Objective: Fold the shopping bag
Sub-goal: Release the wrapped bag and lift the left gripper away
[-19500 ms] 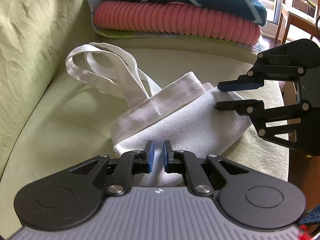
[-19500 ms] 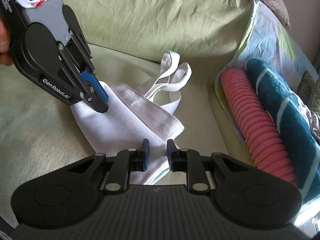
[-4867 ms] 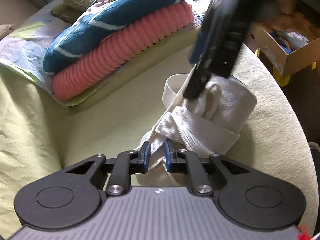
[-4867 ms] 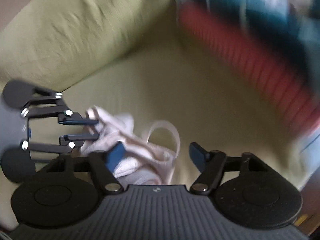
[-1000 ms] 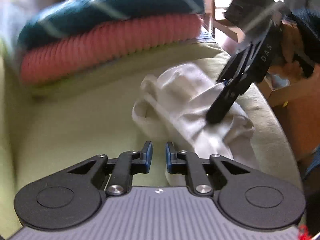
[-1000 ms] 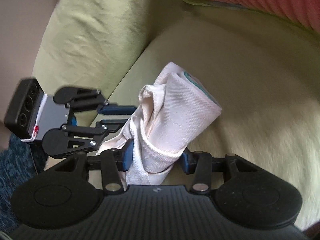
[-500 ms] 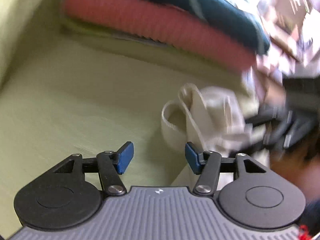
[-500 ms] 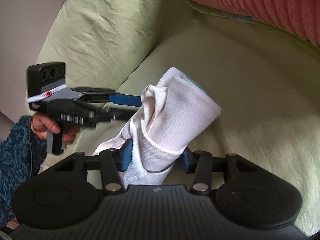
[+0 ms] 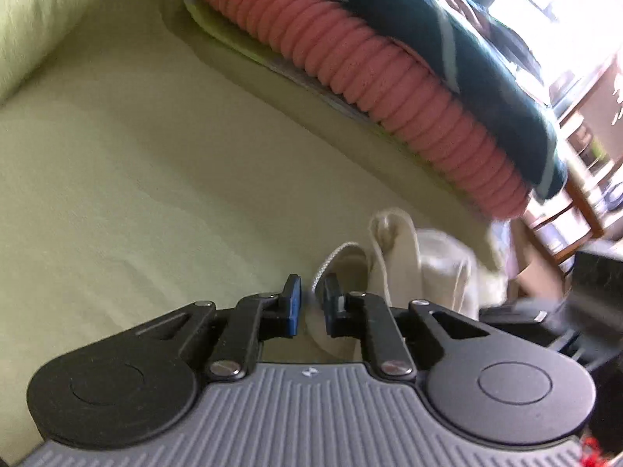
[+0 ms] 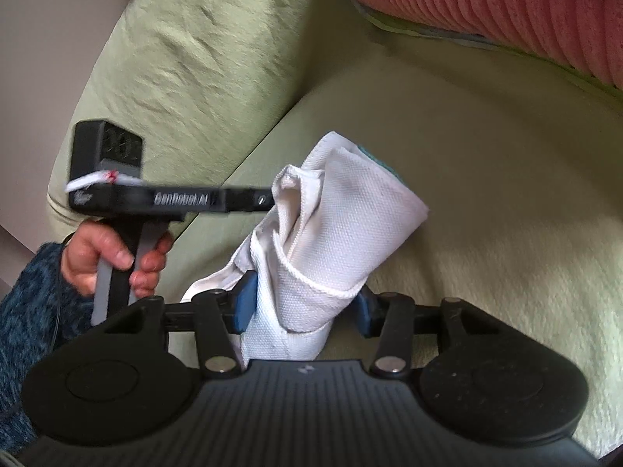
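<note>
bag: the white shopping bag [image 10: 335, 233] is rolled into a thick bundle, standing tilted on the green sofa seat [image 10: 486, 179], near its front edge.
right tongs: the right gripper [image 10: 303, 307] has its jaws wide apart, closed around the lower end of the roll, blue pads touching the cloth on both sides.
left tongs: the left gripper [image 9: 311, 299] has its jaws nearly together, a narrow gap left, on the loop of the strap [image 9: 331, 260] at the roll's end; whether the pads truly pinch it, i cannot tell.
hand: a hand [image 10: 113, 257] in a dark blue sleeve [image 10: 27, 295] holds the left tool's handle.
edges: backrest [image 10: 194, 46] behind, the pink ribbed blanket [image 9: 381, 70] and the teal one [image 9: 447, 35] stacked at the far side.
open room: bare seat cushion between the roll and the stack.
change: half a second ago the left jaws stood wide open beside the bundle; now they have drawn in at the strap. the right hold is unchanged.
</note>
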### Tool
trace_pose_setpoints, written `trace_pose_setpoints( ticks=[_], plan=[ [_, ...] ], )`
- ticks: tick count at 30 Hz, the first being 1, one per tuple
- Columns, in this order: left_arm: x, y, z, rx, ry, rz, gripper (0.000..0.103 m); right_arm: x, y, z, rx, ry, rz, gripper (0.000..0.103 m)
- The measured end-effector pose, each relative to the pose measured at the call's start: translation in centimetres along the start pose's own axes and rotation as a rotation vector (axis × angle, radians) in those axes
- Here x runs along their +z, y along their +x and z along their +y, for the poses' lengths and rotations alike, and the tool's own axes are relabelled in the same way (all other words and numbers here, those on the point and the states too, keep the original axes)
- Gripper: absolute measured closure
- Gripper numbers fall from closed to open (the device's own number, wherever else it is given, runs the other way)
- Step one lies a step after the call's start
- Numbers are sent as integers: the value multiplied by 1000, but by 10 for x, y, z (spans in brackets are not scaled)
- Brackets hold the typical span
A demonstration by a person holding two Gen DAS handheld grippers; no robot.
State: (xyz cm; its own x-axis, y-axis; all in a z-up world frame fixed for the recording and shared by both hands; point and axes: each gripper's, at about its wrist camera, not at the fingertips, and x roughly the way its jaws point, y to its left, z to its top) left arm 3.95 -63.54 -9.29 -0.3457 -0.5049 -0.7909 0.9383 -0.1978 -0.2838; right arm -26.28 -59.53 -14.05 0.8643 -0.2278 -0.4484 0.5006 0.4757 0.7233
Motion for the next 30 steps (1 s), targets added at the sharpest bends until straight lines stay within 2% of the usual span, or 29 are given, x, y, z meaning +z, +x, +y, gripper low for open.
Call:
trace_pose_setpoints(
  ticks=[4, 8, 9, 11, 13, 15, 18, 22, 23, 25, 26, 27, 30],
  plan=[
    [-19, -11, 1, 39, 21, 20, 88, 3, 0, 5, -18, -30, 18, 57],
    [-35, -25, -12, 76, 98, 11, 88, 5, 1, 9, -31, -49, 36, 56],
    [-35, -27, -12, 72, 94, 8, 87, 6, 2, 9, -33, -51, 41, 56],
    [-31, -34, 2, 23, 9, -4, 86, 8, 3, 9, -38, -51, 49, 56],
    [-30, -50, 18, -21, -51, -33, 52, 8, 3, 8, -43, -44, 48, 57],
    [-36, -64, 27, -39, -43, -54, 51, 7, 3, 7, -38, -41, 42, 56],
    [-56, -80, 27, -36, 82, -53, 51, 5, 3, 6, -30, -36, 33, 56],
    [-86, -82, 3, -31, 288, -6, 53, 4, 4, 7, -30, -38, 26, 56],
    [-93, -81, -4, -16, 345, -7, 53, 3, 4, 7, -30, -38, 24, 56],
    [-105, -68, -18, 90, 493, 6, 52, 3, 5, 6, -28, -43, 24, 56],
    [-109, -66, -22, 102, 537, -12, 52, 3, 5, 6, -26, -45, 25, 56],
    [-111, -66, -26, 94, 570, -42, 54, 4, 5, 5, -23, -45, 26, 56],
    [-109, -64, -29, 84, 615, -65, 55, 5, 4, 2, -10, -43, 32, 56]
  ],
)
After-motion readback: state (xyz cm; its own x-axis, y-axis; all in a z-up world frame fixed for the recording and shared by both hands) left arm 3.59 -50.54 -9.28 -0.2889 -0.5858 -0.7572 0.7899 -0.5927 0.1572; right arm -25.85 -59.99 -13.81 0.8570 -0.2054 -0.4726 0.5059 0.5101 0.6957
